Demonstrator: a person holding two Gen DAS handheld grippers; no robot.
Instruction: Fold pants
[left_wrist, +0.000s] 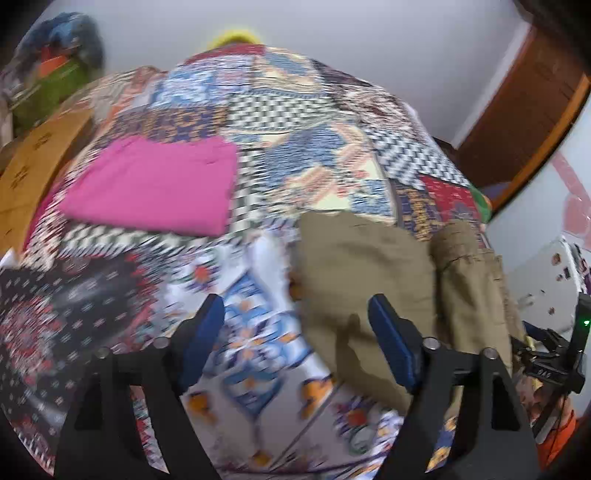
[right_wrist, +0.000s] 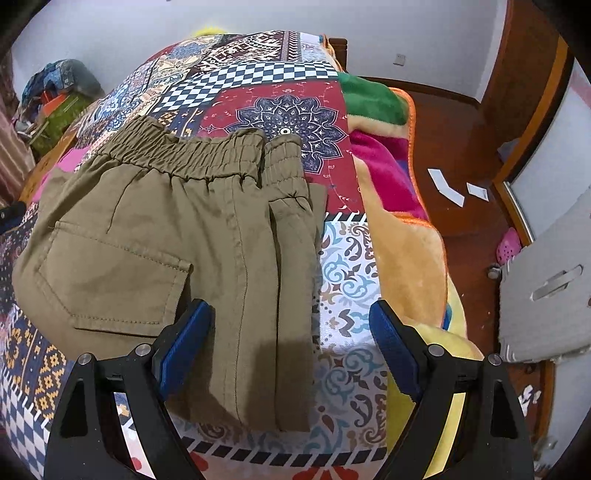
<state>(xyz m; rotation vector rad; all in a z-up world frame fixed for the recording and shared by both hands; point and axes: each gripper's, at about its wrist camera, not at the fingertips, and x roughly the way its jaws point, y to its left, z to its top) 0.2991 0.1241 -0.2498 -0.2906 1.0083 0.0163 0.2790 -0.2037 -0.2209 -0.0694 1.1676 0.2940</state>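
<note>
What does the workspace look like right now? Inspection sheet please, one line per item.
Surface: patchwork bedspread, patterned, covering a bed.
Job's things: khaki pants, folded flat, elastic waistband away from the camera, back pocket up.
Clutter: folded pink garment lying apart from the pants; fleece blanket along the bed's right edge.
Grippers: left tool open, empty, view motion-blurred; right tool open, empty, above the pants' near edge.
Cables: nothing seen.
Surroundings: wooden floor with paper scraps, pink shoe, clothes pile at left.

Motion blur is smearing the whole left wrist view, so the quilt (left_wrist: 295, 122) pattern and the pants (left_wrist: 369, 280) seams are not readable.
</note>
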